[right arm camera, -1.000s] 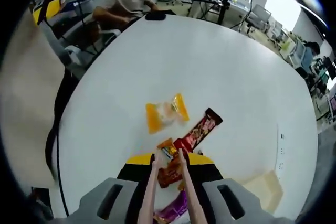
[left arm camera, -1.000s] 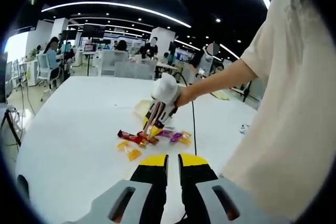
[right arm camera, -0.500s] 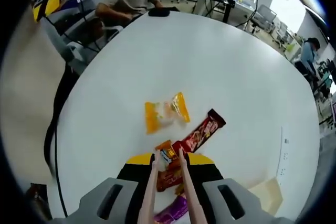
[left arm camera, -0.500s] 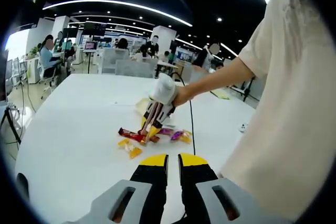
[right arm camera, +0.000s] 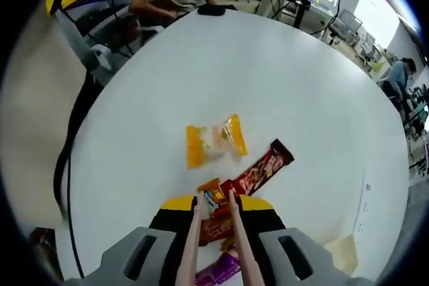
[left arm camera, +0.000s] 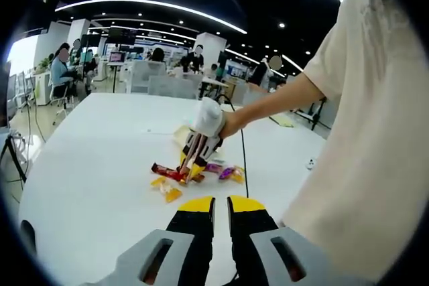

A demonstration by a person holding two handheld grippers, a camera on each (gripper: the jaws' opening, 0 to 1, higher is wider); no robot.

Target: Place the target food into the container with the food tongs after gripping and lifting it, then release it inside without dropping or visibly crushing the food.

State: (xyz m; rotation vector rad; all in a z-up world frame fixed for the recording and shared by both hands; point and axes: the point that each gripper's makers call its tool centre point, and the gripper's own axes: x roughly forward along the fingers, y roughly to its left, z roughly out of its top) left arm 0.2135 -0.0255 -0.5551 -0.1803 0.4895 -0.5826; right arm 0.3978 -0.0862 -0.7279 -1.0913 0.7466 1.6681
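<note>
Between tongs (right arm camera: 214, 200), small orange snack (right arm camera: 214, 193).

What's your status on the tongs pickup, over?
Right gripper shut on food tongs, tips straddling small orange snack. Left gripper idle, jaws near closed. Red bar beside it; container off right.

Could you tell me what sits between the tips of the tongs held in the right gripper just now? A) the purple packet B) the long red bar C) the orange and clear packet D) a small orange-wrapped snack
D: in the right gripper view the tongs close around the small orange-wrapped snack, while the orange and clear packet and the long red bar lie apart on the white table.
</note>
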